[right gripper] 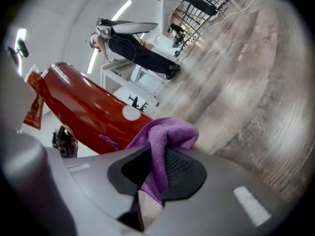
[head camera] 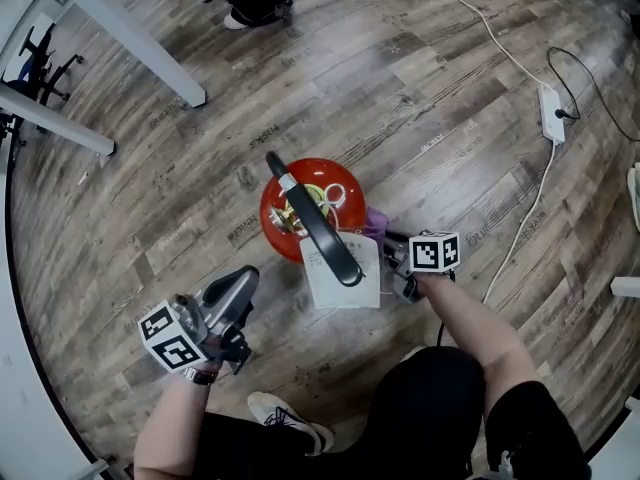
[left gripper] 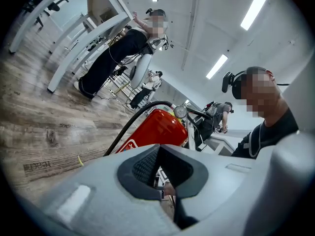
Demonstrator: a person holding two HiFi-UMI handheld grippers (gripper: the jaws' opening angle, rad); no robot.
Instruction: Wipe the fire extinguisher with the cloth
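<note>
Fire extinguisher: red, upright on the wood floor, directly in front of the person. The black hose lies across its top, and a white tag hangs on the near side.

Cloth: purple, bunched. A fold is pinched in the right gripper, whose jaws are narrow and clamped on the fabric. The cloth sits just beside the red body on the extinguisher's right. I cannot tell whether it is touching yet.

Left gripper: jaws fully together with nothing between them. It points at the extinguisher from the other side and is apart from it.

Judged step: at or just before a wipe of the right flank.

Risks:
- Nothing braces the cylinder, so a firm sideways stroke could tip or slide it.
- Only a fold is gripped, so drag on the paint may pull the cloth free.
- The tag and hose are near the stroke, so the cloth may snag on them.
</note>
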